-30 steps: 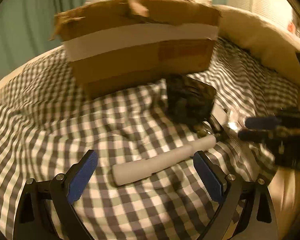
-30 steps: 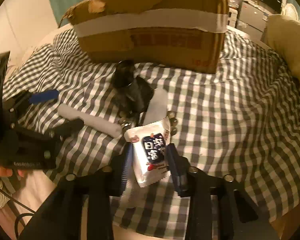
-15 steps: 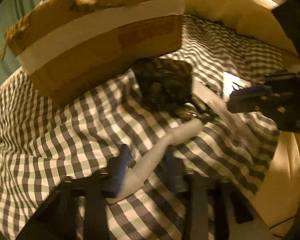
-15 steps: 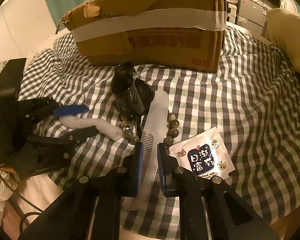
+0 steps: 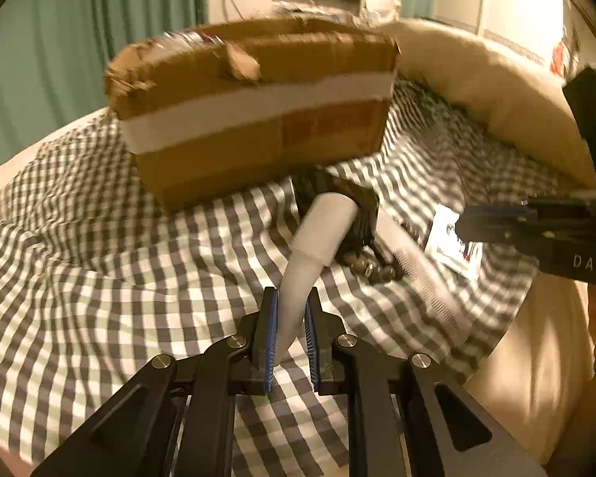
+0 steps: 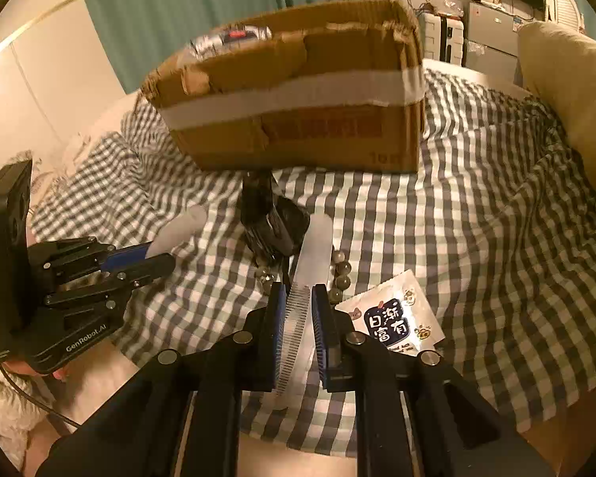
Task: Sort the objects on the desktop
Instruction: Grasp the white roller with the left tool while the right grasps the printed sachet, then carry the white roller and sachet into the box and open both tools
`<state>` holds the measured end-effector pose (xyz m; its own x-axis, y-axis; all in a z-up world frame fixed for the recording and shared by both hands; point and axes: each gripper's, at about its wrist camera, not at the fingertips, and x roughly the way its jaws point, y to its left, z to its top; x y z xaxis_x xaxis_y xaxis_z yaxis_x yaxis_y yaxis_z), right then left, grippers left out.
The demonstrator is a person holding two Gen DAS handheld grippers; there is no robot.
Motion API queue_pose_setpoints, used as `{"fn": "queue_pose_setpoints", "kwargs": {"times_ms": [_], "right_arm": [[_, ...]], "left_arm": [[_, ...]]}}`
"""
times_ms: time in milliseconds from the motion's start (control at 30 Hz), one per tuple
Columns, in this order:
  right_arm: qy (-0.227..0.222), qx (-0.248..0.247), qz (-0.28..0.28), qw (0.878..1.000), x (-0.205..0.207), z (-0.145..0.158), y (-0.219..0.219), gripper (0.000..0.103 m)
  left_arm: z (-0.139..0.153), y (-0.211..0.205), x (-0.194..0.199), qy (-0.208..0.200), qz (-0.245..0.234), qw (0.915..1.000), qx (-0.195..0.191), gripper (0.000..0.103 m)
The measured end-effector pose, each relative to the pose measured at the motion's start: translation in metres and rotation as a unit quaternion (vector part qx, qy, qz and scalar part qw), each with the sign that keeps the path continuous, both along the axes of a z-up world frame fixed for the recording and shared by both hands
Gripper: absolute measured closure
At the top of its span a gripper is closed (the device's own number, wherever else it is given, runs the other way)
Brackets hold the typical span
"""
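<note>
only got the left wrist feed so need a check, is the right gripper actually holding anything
Observer: Yes. The right gripper is shut on the white comb, teeth end between the pads.
Operator: ok and that white packet near it, is it in the grip too
Observer: No. The printed packet lies flat on the checked cloth, just right of the right gripper's fingers.
Operator: anything already in the box
Observer: From the right wrist view, a shiny wrapped item shows over the rim of the cardboard box; I cannot tell what it is.
Operator: and my left one
Observer: The left gripper is shut on the white tube, which points up off the cloth.
</note>
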<state>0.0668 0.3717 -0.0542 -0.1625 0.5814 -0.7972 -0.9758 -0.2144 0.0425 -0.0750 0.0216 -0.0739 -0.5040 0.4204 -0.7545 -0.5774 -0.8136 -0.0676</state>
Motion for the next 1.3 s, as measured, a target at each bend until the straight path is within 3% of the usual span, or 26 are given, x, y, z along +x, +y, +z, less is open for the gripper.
{"fn": "queue_pose_setpoints", "kwargs": {"times_ms": [233, 367, 400, 433, 500, 800, 967, 1000, 1033, 1067, 1133, 1200, 1300], "right_arm": [[0.026, 0.028, 0.002, 0.999, 0.003, 0.024, -0.010, 0.090], [0.031, 0.020, -0.009, 0.999, 0.011, 0.023, -0.006, 0.089], [0.025, 0.013, -0.018, 0.999, 0.014, 0.019, -0.003, 0.081], [0.015, 0.009, -0.029, 0.999, 0.017, 0.015, -0.002, 0.057], [-0.013, 0.003, -0.052, 0.999, 0.022, 0.005, 0.002, 0.031], [-0.071, -0.069, -0.074, 0.992, 0.032, -0.047, 0.025, 0.031], [-0.091, -0.071, -0.075, 0.990, 0.036, -0.059, 0.029, 0.031], [-0.087, -0.070, -0.078, 0.991, 0.038, -0.058, 0.029, 0.037], [-0.084, -0.069, -0.083, 0.991, 0.040, -0.057, 0.029, 0.052], [-0.085, -0.074, -0.128, 0.985, 0.043, -0.055, 0.029, 0.061], [-0.060, -0.072, -0.136, 0.986, 0.051, -0.050, 0.028, 0.087], [-0.042, -0.068, -0.145, 0.986, 0.059, -0.043, 0.027, 0.098], [-0.016, -0.062, -0.141, 0.988, 0.064, -0.035, 0.023, 0.098]], "left_arm": [[0.028, -0.007, 0.009, 0.015, 0.019, 0.9986, 0.046, 0.090], [0.033, -0.005, 0.012, 0.021, 0.013, 0.9984, 0.052, 0.090], [0.033, -0.002, 0.013, 0.022, 0.011, 0.9985, 0.050, 0.090], [0.031, 0.000, 0.012, 0.021, 0.008, 0.9987, 0.045, 0.090], [0.027, 0.004, 0.011, 0.020, 0.008, 0.9991, 0.035, 0.090], [0.014, 0.010, 0.013, 0.005, 0.003, 0.9997, 0.025, 0.090], [0.010, 0.010, 0.013, 0.002, 0.004, 0.9998, 0.022, 0.090], [0.010, 0.010, 0.012, 0.002, 0.005, 0.9997, 0.022, 0.090], [0.009, 0.009, 0.012, 0.002, 0.005, 0.9998, 0.021, 0.090], [0.009, 0.009, 0.013, 0.002, 0.006, 0.9998, 0.021, 0.090], [0.010, 0.008, 0.012, 0.002, 0.007, 0.9997, 0.024, 0.090], [0.011, 0.008, 0.012, 0.002, 0.008, 0.9996, 0.028, 0.090], [0.014, 0.007, 0.013, 0.007, 0.012, 0.9995, 0.030, 0.090]]}}
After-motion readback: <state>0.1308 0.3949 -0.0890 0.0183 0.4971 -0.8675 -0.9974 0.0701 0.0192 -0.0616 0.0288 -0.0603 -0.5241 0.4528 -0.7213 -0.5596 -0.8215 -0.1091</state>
